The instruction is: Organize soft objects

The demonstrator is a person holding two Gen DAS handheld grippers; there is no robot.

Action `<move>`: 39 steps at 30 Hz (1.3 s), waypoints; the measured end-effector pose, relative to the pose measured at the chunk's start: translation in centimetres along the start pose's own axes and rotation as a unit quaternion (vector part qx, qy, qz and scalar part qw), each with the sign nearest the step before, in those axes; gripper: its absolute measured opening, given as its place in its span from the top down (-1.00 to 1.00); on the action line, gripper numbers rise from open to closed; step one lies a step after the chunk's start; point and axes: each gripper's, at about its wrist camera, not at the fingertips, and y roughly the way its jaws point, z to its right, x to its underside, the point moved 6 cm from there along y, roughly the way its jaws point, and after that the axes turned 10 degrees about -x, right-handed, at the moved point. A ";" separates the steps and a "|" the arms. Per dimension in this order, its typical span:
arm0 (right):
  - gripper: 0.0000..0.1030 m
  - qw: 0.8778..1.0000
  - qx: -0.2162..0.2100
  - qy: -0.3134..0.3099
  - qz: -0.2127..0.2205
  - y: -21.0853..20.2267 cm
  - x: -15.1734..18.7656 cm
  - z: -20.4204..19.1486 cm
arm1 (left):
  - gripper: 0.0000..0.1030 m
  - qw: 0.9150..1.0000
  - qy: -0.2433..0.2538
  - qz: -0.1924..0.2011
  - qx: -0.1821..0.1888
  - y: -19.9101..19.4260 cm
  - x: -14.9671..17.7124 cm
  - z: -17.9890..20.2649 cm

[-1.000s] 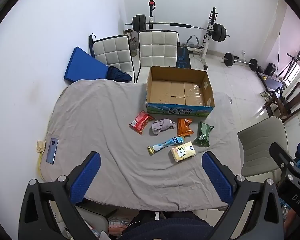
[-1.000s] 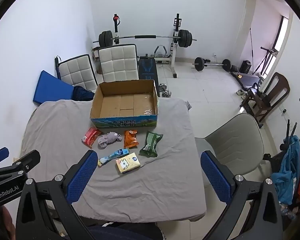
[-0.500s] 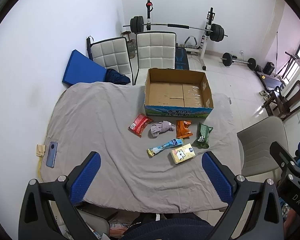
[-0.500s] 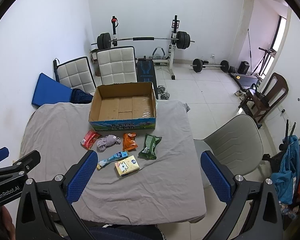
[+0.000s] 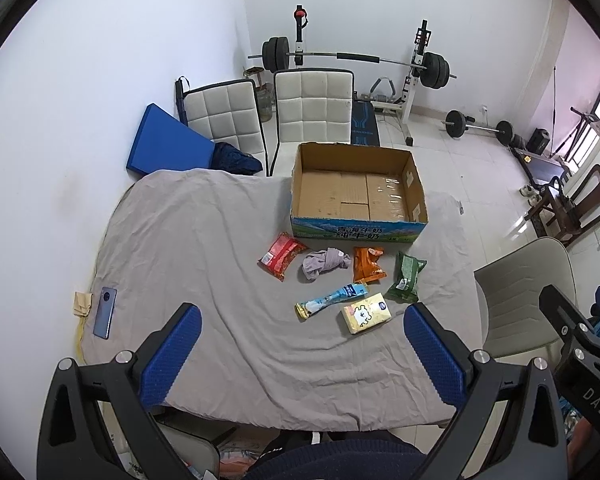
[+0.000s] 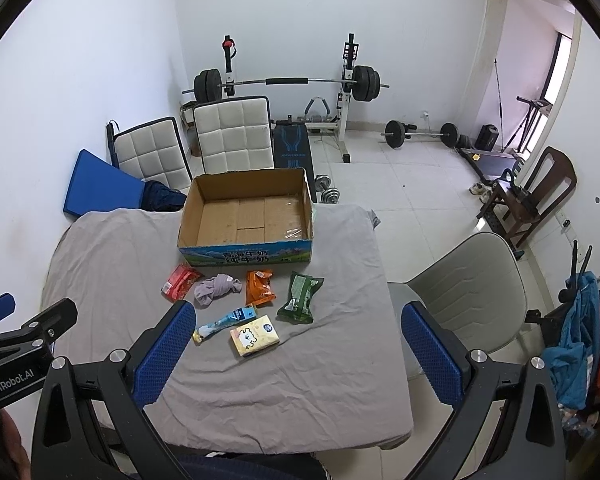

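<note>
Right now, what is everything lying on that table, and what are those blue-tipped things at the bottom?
Cardboard box: 1, brown, empty, table's far edge.
Red snack packet: 1, leftmost in the row before the box.
Crumpled cloth: 1, grey-lilac, beside it.
Orange packet: 1, next right.
Green packet: 1, rightmost.
Blue tube pack: 1, nearer row.
Tissue pack: 1, yellow, beside it.
Phone: 1, blue-grey, left edge.
Left tongs: blue pads, open, empty.
Right tongs: blue pads, open, empty.

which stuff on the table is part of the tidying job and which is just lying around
Part of the job:
cardboard box, empty
red packet
grey cloth
orange packet
green packet
blue tube pack
yellow tissue pack

Just lying about:
phone at the table's left edge
tan scrap beside it
</note>
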 end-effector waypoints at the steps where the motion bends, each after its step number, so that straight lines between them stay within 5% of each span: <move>1: -1.00 1.000 0.000 0.001 0.001 0.0 -0.1 0.0 | -1.00 1.000 0.000 -0.001 0.000 0.0 0.0 0.0; 39: -1.00 1.000 -0.001 0.002 0.007 -0.3 -0.6 0.2 | -1.00 1.000 -0.005 0.004 0.000 -0.4 -0.5 0.4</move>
